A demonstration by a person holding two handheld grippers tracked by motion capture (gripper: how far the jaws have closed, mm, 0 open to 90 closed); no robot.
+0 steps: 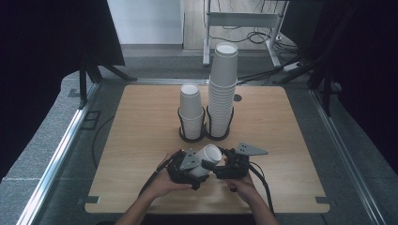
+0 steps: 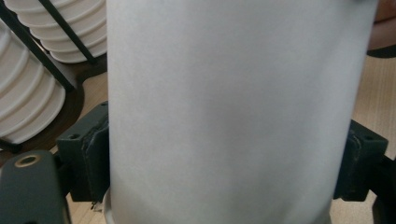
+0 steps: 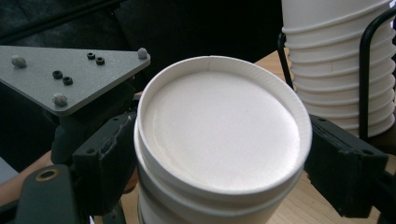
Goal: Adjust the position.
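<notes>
Wooden table (image 1: 141,140) stood on a grey carpet floor, with two black wire holders at its middle, one with a short stack of white cups (image 1: 191,110) and one with a tall stack (image 1: 222,89). Near the front edge the person held a white paper cup (image 1: 206,159) between both tools, lying tilted above the table. The left gripper (image 1: 199,171) was pinching the cup wall on both sides. The right gripper (image 1: 224,165) had its jaws beside the cup bottom, a little spread; whether they pressed it I cannot tell.
</notes>
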